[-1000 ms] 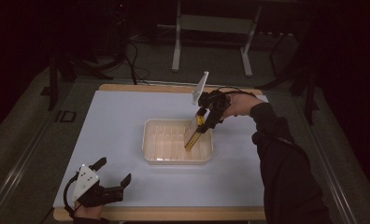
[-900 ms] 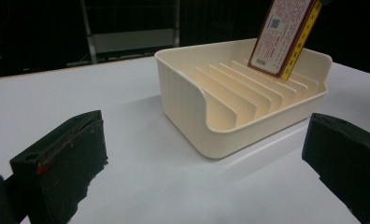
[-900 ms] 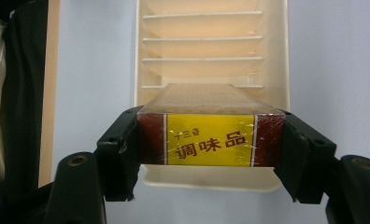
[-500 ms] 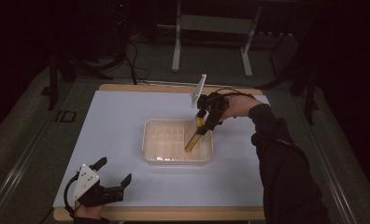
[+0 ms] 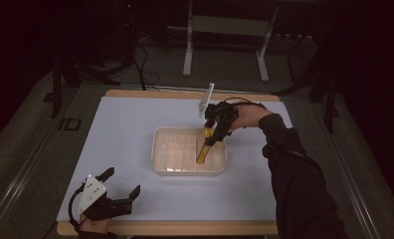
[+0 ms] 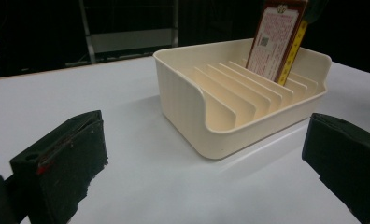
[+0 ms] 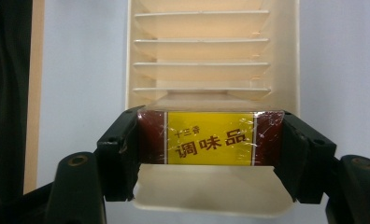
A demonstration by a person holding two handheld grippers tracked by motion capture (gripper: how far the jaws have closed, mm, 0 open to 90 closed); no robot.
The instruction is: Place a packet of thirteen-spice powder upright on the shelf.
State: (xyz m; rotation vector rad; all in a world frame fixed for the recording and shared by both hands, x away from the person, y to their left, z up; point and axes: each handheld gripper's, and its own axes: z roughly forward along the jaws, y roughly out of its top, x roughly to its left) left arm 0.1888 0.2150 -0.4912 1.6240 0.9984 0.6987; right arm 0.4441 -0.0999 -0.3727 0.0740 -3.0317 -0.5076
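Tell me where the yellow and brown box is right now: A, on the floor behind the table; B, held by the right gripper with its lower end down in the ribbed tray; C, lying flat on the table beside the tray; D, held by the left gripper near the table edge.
B: the right gripper clamps the box, whose lower end sits between the tray ribs.

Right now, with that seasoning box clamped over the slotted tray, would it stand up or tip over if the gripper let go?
The seasoning box looks flat and thin, so alone it would probably topple. It leans in a slot of the tray, whose ribs would likely catch it. Its glossy wrap looks slippery, yet the right gripper spans its width, and its straight edges suggest a stiff carton.
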